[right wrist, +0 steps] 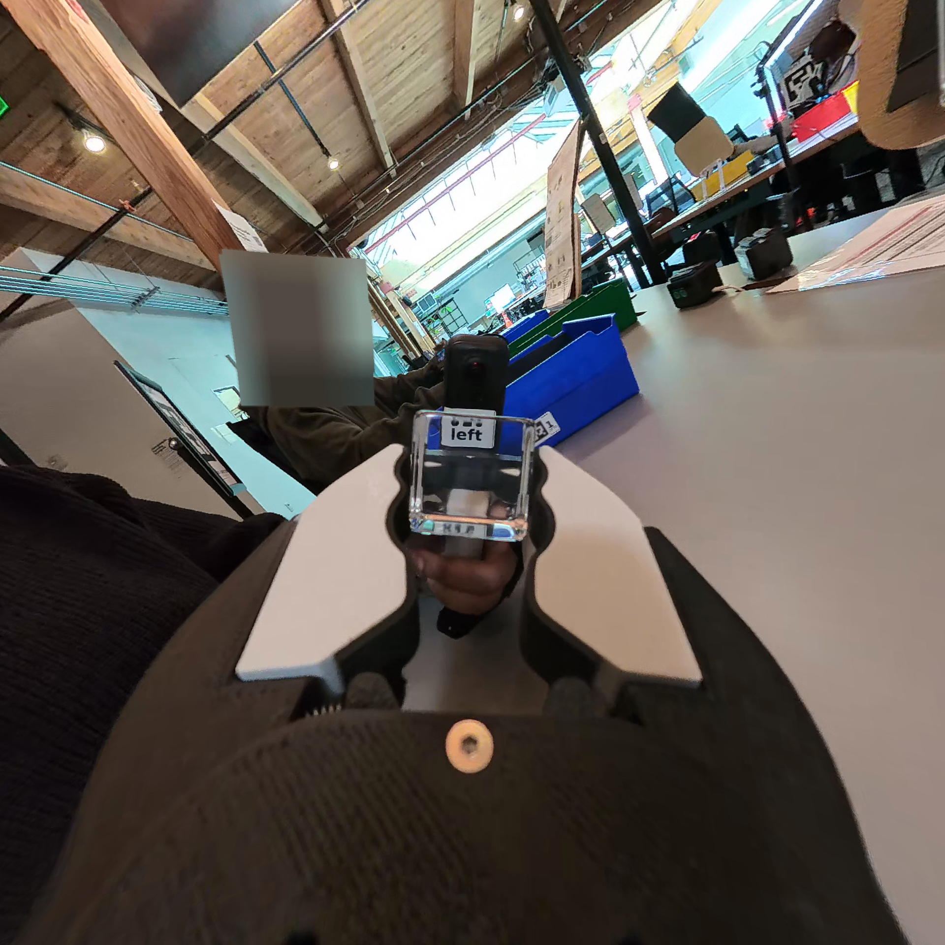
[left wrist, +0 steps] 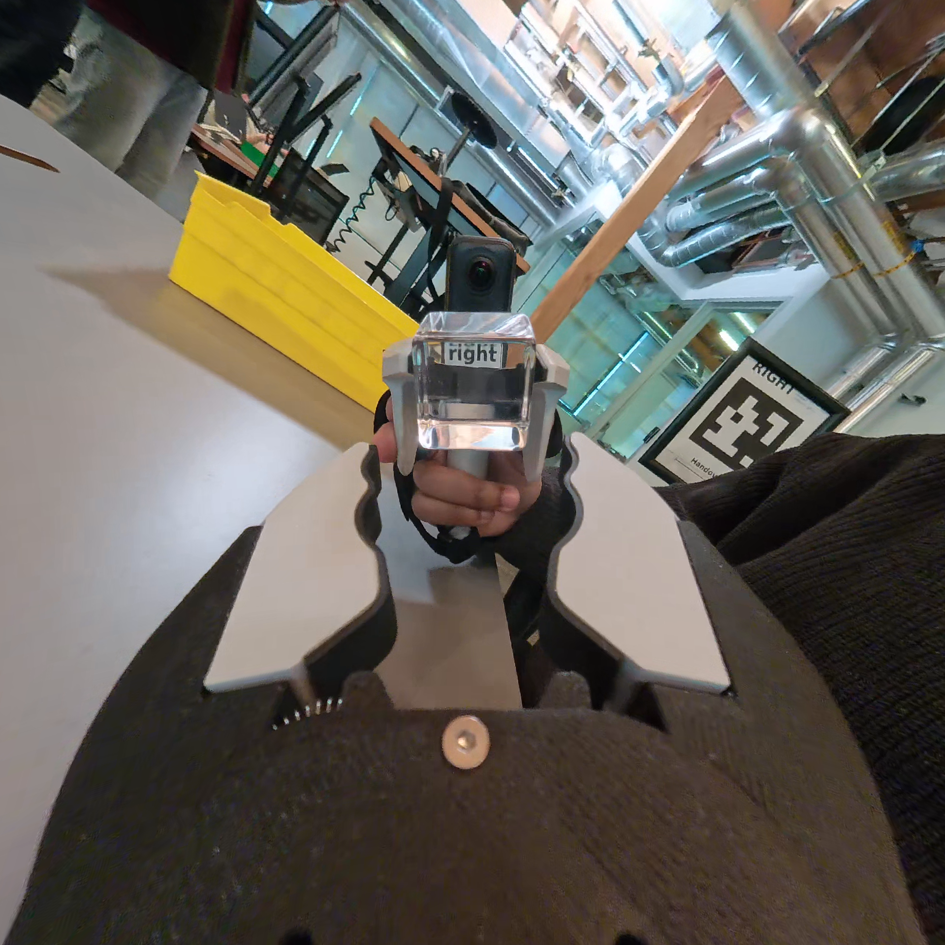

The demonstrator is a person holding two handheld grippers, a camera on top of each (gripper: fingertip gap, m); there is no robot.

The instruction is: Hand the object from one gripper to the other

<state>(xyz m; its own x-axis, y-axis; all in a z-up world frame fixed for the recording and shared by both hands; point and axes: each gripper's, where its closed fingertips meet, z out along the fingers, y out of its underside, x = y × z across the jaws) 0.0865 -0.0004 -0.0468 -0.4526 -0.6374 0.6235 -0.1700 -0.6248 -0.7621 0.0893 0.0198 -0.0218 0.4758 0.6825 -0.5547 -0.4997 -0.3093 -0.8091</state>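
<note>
black textured housing with a silver bolt fills the near field of both wrist views, and from it each gripper's pale grey fingers reach forward. in the right wrist view the right gripper (right wrist: 471, 503) has its fingers clenched on a clear, square-sided glass cube (right wrist: 469, 475), which sits between the notched tips, touching both. the left wrist view shows the same clear cube (left wrist: 473, 382) at about twelve o'clock from the left gripper (left wrist: 473, 478), clasped at its sides by the far gripper's narrow grey tips. the left gripper's own fingers stand released, spread to either side with the cube just beyond their tips and not touching them. so the object is with the right gripper, held up above the grey tabletop (left wrist: 102, 358), and the handover looks to be at the approach step: the receiver lined up, not yet closed. the next move likely calls for easing the left gripper forward until the cube lies between its tips on the free faces, closing firmly, and only then loosening the right. smooth glass may slip, so the squeeze should be square. a yellow plastic bin (left wrist: 276, 276) lies at ten o'clock in the left view; a blue plastic bin (right wrist: 572, 378) at one o'clock in the right.
</note>
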